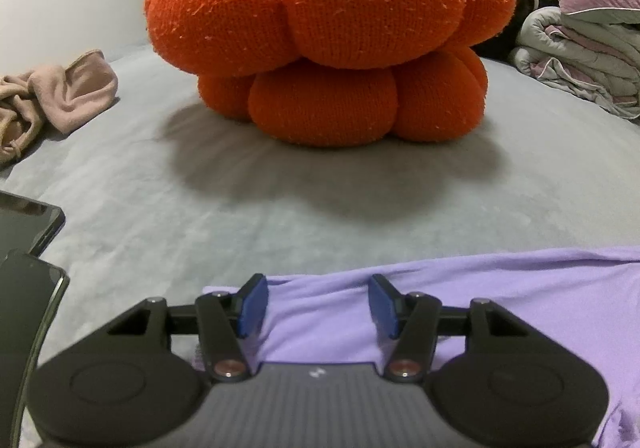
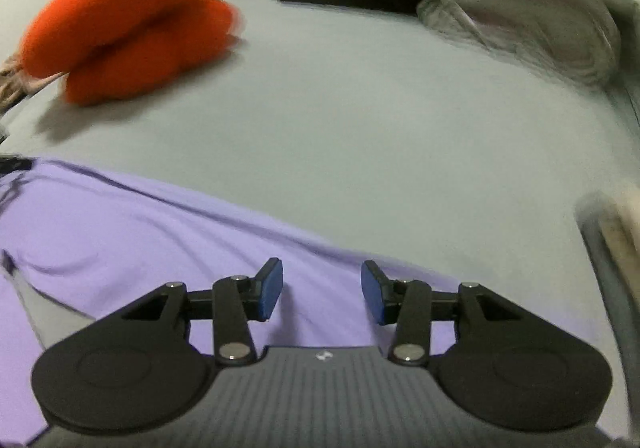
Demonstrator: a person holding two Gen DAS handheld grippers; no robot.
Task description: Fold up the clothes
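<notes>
Lilac garment (image 1: 460,304) spread on grey bed sheet (image 1: 280,208), left tool (image 1: 318,302) and right tool (image 2: 322,290) both apart above its far edge: risk of pinching sheet with thin fabric, dragging creases toward orange pumpkin cushion (image 1: 332,36).

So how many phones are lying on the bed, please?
2, both at the left edge of the left wrist view: one phone farther away, another phone nearer the camera. Others may be out of view.

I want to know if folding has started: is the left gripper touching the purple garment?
Cannot tell. In the left wrist view the left gripper is open above the purple garment, but contact is hidden.
</notes>
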